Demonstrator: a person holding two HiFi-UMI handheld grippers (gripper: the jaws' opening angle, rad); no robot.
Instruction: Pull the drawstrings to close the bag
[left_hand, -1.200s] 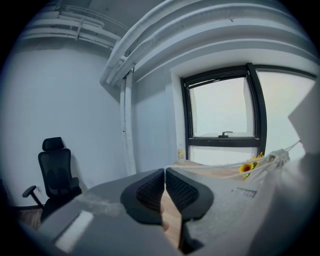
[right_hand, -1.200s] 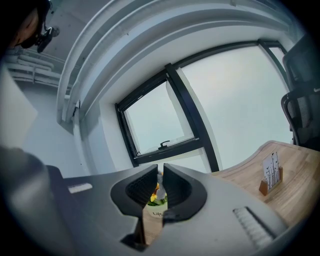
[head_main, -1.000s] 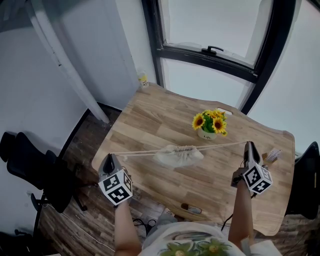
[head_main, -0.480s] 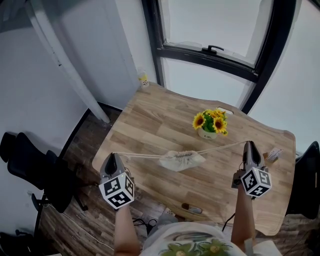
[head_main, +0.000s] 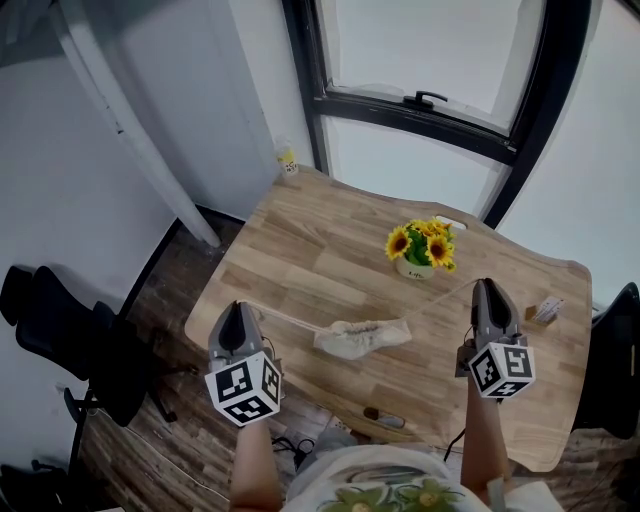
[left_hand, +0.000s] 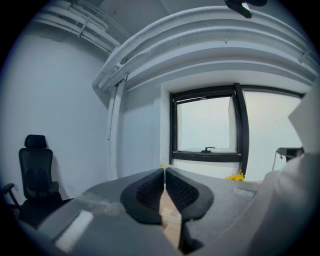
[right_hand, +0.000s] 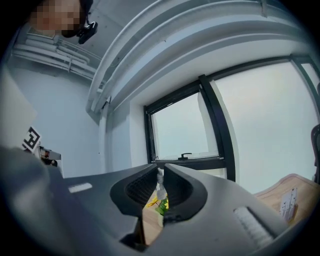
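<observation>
Drawstring bag (head_main: 358, 337): small pale cloth pouch lying on the wooden counter (head_main: 300, 250) between both hand-held grippers, mouth puckered
Left hand-held gripper (head_main: 234, 312): jaws together, apparently pinching the end of the left drawstring (head_main: 285, 319)
Right hand-held gripper (head_main: 485, 290): jaws clamped on the right drawstring (head_main: 440, 300)
Handling: likely light, soft and limp; the thin cords may slip, so hold them near their ends and pull outward evenly
</observation>
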